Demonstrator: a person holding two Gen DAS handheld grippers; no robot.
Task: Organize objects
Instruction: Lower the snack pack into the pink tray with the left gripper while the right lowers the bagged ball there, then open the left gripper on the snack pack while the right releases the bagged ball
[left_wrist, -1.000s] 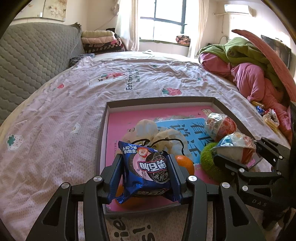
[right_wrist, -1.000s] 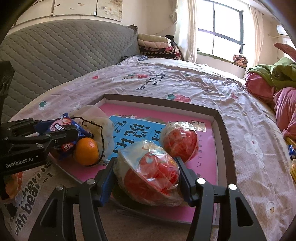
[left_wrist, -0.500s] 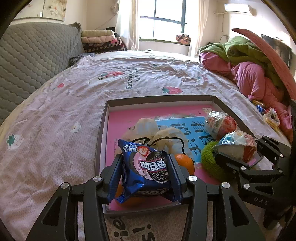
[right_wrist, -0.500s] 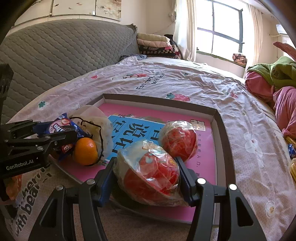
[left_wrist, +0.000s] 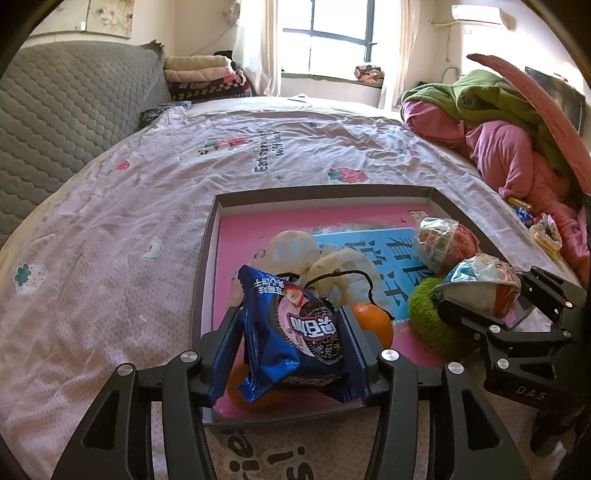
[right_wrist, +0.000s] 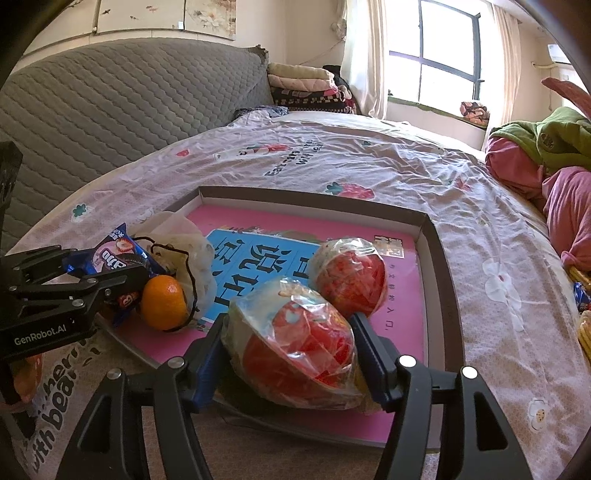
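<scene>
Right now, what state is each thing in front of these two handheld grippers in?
Left gripper: jaws just opening, blue cookie packet between them.
Right gripper: jaws just opening, wrapped toy egg between them.
Second wrapped egg: lying free in the tray.
Orange: resting in the tray beside the cloth pouch.
Tray: lidless, on the bed.

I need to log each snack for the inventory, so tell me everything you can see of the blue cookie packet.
The cookie packet is a glossy blue plastic pouch, sealed with crimped ends, printed with a pink panel, white lettering, dark sandwich cookies and a strawberry. It stands tilted between the fingers of the left tool, whose jaws have just been opening; its right edge lies against one finger, with a gap on the left. It sits over the near edge of the pink-lined tray, on top of an orange, next to another orange.
</scene>
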